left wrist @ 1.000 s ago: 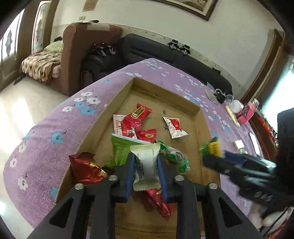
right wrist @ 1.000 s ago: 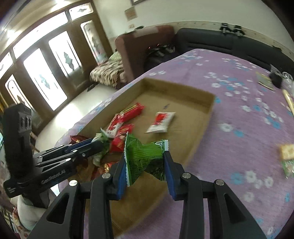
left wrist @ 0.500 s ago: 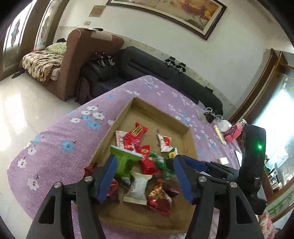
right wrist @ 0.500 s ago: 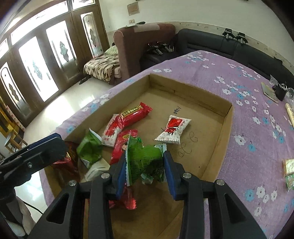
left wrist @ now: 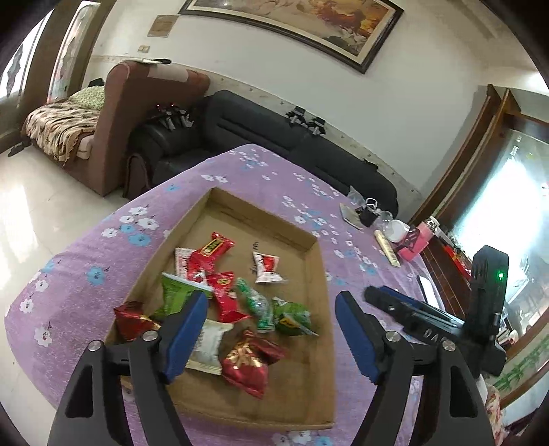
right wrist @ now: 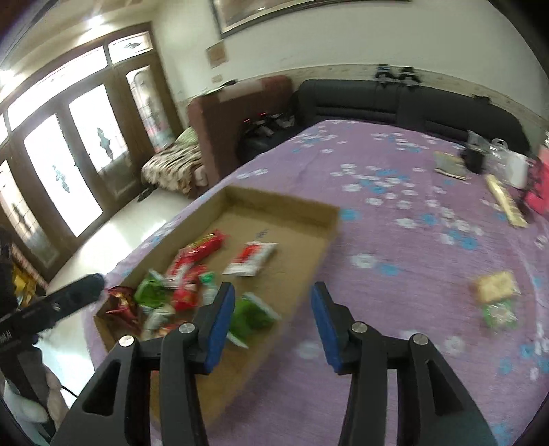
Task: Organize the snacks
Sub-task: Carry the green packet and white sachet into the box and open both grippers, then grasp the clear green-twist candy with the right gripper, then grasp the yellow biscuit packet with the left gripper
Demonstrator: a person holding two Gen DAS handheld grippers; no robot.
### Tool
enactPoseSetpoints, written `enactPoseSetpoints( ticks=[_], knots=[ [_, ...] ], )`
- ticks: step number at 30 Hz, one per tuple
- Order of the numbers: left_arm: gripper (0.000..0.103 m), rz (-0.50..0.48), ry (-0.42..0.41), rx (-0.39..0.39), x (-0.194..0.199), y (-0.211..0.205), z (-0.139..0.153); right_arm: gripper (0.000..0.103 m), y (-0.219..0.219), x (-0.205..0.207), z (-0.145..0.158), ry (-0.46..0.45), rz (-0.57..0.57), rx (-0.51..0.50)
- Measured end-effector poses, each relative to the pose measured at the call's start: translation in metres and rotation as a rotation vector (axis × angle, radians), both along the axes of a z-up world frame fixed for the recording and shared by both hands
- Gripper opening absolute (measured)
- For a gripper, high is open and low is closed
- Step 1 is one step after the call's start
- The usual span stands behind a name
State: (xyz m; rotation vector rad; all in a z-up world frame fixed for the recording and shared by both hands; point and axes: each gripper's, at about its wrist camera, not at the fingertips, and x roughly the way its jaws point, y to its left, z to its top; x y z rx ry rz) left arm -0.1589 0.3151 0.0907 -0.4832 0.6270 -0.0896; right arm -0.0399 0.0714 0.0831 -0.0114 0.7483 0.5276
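Our left gripper (left wrist: 271, 326) has just let go of the white packet (left wrist: 209, 343), which now lies in the cardboard tray (left wrist: 319, 271); jaws apart. Our right gripper (right wrist: 272, 320) has just released the green packet (right wrist: 250, 317) into the tray too, jaws apart, nothing between. Two snacks (right wrist: 495, 298) wait on the tabletop (right wrist: 394, 240).

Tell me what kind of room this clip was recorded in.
Most likely a home living room: a black sofa stands along the wall under a framed painting, and a table with a purple floral cloth carries the cardboard tray of snacks.
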Motion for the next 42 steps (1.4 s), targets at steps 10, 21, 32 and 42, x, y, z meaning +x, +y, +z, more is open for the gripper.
enactPoseSetpoints(
  ticks=[10, 21, 32, 42],
  knots=[
    [0.09, -0.123, 0.0, 0.022, 0.012, -0.041, 0.005, 0.047, -0.203, 0.022, -0.006, 0.058, -0.428, 0.076],
    [0.09, -0.276, 0.038, 0.082, 0.023, -0.104, 0.005, 0.047, -0.239, 0.081, -0.044, 0.194, -0.465, 0.126],
    [0.09, -0.289, 0.067, 0.093, 0.03, -0.117, 0.0, 0.026, -0.154, 0.084, -0.07, 0.206, -0.193, -0.05],
    [0.09, -0.43, 0.108, 0.094, 0.074, -0.163, 0.0, 0.033, -0.167, 0.057, -0.073, 0.162, -0.195, -0.014]
  ],
)
